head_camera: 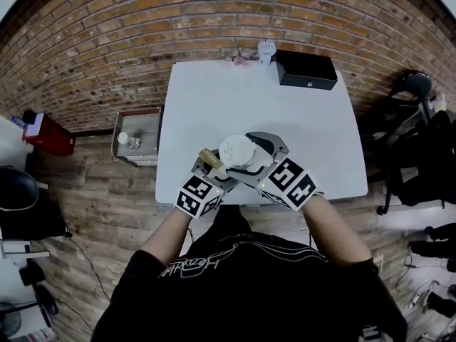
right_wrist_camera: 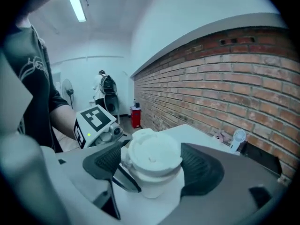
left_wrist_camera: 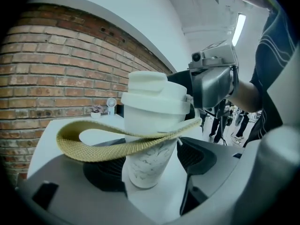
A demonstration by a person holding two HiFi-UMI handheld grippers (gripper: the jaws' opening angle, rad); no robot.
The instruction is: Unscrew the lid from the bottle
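So, left gripper [left_wrist_camera: 150, 165] has its jaws closed in on the lower body of the bottle [left_wrist_camera: 145, 123], with the tan strap [left_wrist_camera: 117, 146] looping out in front. Right gripper [right_wrist_camera: 153, 167] has its jaws spread wide around the lid [right_wrist_camera: 152, 151], not squeezing, with a gap showing at 3 o'clock. The bottle stands upright near the 6 o'clock edge of the white table [head_camera: 214, 105], and the black box [head_camera: 306, 70] sits at 1 o'clock

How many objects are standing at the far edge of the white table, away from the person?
3: a small potted plant, a small white fan just right of it, and a black box further right. Something low behind the box may be hidden.
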